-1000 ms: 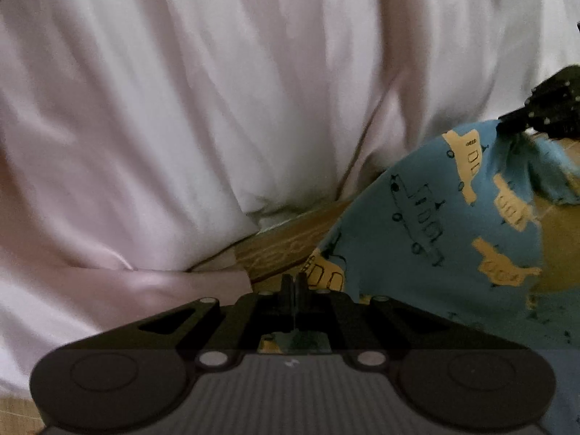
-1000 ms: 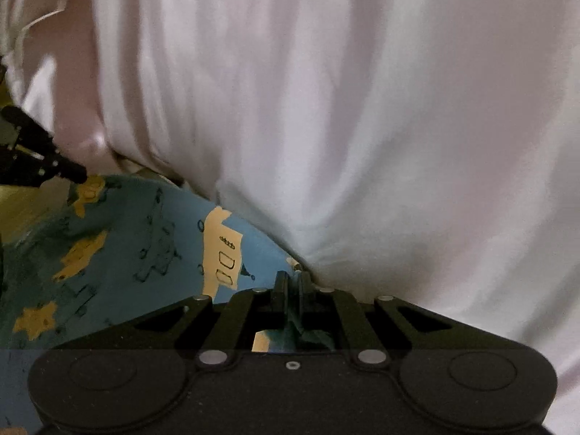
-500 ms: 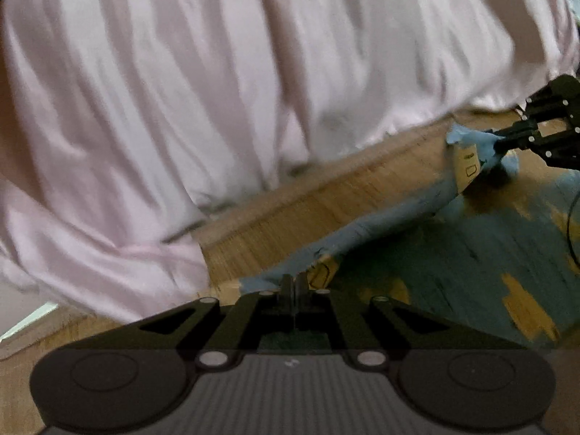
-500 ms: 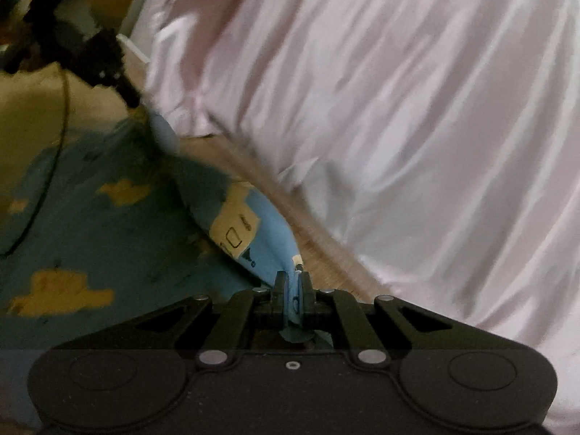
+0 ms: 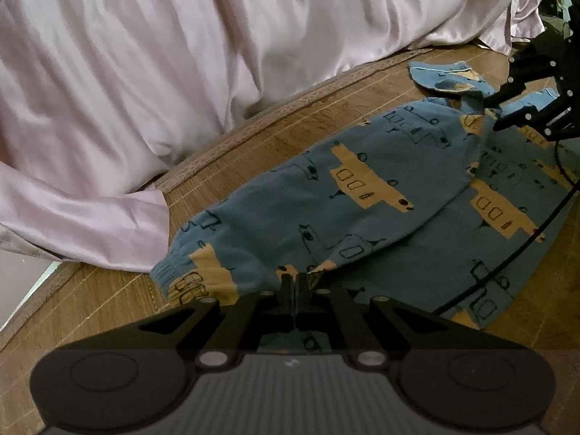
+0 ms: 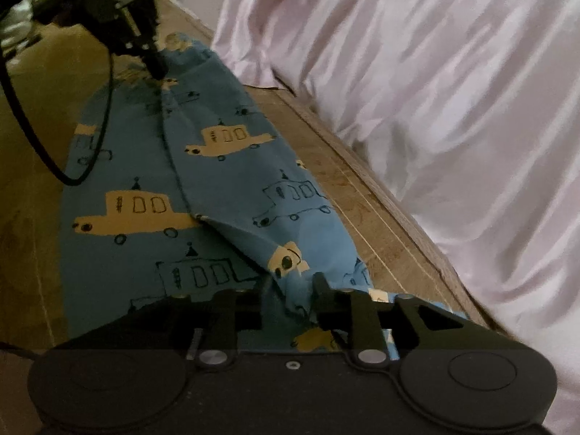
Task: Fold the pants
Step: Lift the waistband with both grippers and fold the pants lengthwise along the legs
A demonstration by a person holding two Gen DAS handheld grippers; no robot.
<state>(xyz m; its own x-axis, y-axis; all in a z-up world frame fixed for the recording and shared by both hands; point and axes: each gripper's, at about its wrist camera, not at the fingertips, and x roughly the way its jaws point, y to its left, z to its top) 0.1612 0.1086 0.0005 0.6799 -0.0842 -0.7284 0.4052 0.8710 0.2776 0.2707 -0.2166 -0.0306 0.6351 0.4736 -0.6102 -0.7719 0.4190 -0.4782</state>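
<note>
A: Where do the pants [image 5: 366, 195] lie against the pink sheet [image 5: 217, 54]?

B: On the wooden floor [image 5: 108, 297], just beside the sheet's hanging edge, their long axis parallel to it. 1 leg lies folded over the other.

A: And the grippers, from left to right?

B: The left gripper [image 5: 294, 286] sits at the cuff end, its jaws clenched on the cloth. The right gripper [image 6: 290, 290] is at the waist end; its jaws stand apart with a bunch of cloth loose between them, so I judge that end released.

A: So the next fold?

B: Probably end to end along that axis. The left gripper already holds the cuff, so it would carry it toward the right gripper.

A: The count?

B: 1 pair of pants, 2 grippers, 1 sheet, 1 black cable [image 6: 29, 116] draped across the cloth.
</note>
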